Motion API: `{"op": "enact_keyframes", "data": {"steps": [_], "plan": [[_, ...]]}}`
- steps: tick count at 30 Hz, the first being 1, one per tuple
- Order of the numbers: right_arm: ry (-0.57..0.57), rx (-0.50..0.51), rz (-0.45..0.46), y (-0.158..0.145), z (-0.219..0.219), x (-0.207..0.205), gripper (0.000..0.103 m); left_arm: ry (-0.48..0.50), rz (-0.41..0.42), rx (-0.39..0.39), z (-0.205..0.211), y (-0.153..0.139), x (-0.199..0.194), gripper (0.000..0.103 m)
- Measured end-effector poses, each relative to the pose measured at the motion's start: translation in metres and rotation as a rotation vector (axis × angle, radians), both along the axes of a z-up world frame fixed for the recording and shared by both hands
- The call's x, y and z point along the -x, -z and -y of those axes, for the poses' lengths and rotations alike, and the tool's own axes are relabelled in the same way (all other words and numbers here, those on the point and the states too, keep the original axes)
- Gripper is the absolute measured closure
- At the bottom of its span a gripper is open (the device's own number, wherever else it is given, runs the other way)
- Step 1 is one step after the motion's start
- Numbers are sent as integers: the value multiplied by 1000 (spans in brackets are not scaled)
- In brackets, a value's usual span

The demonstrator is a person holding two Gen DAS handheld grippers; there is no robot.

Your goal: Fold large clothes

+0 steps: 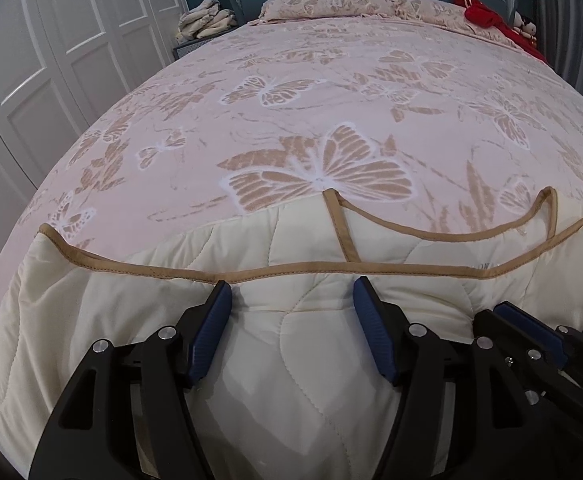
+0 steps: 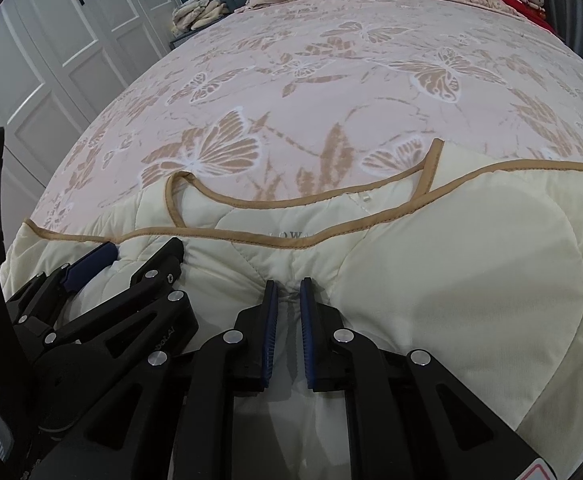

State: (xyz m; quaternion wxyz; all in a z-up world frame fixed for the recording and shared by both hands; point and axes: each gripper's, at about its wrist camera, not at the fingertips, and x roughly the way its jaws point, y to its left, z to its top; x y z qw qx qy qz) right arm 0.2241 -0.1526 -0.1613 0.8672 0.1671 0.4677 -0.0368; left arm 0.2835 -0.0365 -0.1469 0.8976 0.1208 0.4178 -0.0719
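In the left wrist view, a cream quilted garment (image 1: 291,360) with tan binding (image 1: 275,271) is seen spread over the near end of a bed covered by a pink butterfly-print bedspread (image 1: 291,92). The left gripper (image 1: 291,292) is held over the garment with its blue-padded jaws standing apart; quilted fabric lies between them, but the pads are not pressed onto it, so nothing is gripped. Part of the right gripper (image 1: 531,328) is seen at the lower right, just beside the left one. A pillow (image 1: 323,6) in the same print is laid at the far end, a red item (image 1: 487,14) lies at the far right corner, and white wardrobe doors (image 1: 51,52) are seen on the left. In the right wrist view, the garment (image 2: 451,260) is shown with its neckline binding (image 2: 291,200) curving across the near end of the bedspread (image 2: 331,60). The right gripper (image 2: 289,286) is clenched on a gathered pinch of the cream fabric, which is puckered between the nearly touching pads. The left gripper (image 2: 131,256) is seen to the left, resting over the garment near the bound edge.
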Motion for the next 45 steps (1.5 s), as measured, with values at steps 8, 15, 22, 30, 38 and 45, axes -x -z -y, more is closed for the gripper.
{"op": "enact_keyframes", "data": {"steps": [8, 15, 22, 30, 38, 45], "plan": [[18, -12, 20, 2, 3, -3, 96, -19, 20, 2, -1, 0, -2, 40], [157, 40, 49, -49, 15, 9, 87, -89, 21, 156, -47, -59, 15, 30], [-95, 50, 33, -98, -34, 103, 82, -227, -96, 335, -194, -94, 85, 7], [-44, -9, -18, -78, -64, 178, 88, -331, -268, 473, -249, -41, 139, 7], [2, -67, -80, -43, -57, 184, 100, -282, -302, 522, -218, -27, 138, 12], [4, -71, -95, -31, -57, 174, 103, -231, -289, 510, -205, -53, 146, 61]]}}
